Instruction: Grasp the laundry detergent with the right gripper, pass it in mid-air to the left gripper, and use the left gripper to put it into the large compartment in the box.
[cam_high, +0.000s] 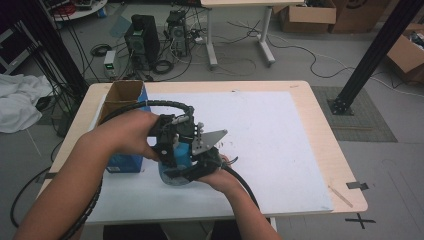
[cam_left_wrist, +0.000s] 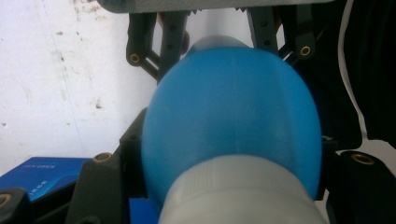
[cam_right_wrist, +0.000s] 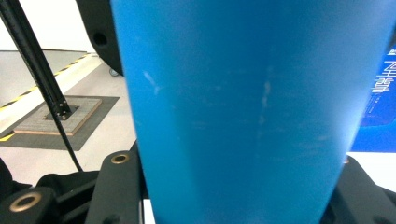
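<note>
A blue bottle (cam_high: 176, 174) with a white cap (cam_left_wrist: 238, 191) is held over the white mat between both hands, near the table's front. My left gripper (cam_high: 169, 146) comes down on it from above, and its black jaws press the bottle's (cam_left_wrist: 233, 116) shoulder just past the cap. My right gripper (cam_high: 201, 167) reaches in from the right and is shut on the bottle's body (cam_right_wrist: 238, 112), its jaws hugging both sides. In the left gripper view the right gripper's linkage (cam_left_wrist: 140, 44) shows beyond the bottle. The bottle's base is hidden.
A blue carton (cam_high: 125, 162) with an open brown top (cam_high: 122, 97) stands at the table's left, close to my left hand. The white mat (cam_high: 265, 125) covers most of the wooden table (cam_high: 322, 130). Cables, computer boxes and a black frame post (cam_high: 375, 55) stand on the floor beyond.
</note>
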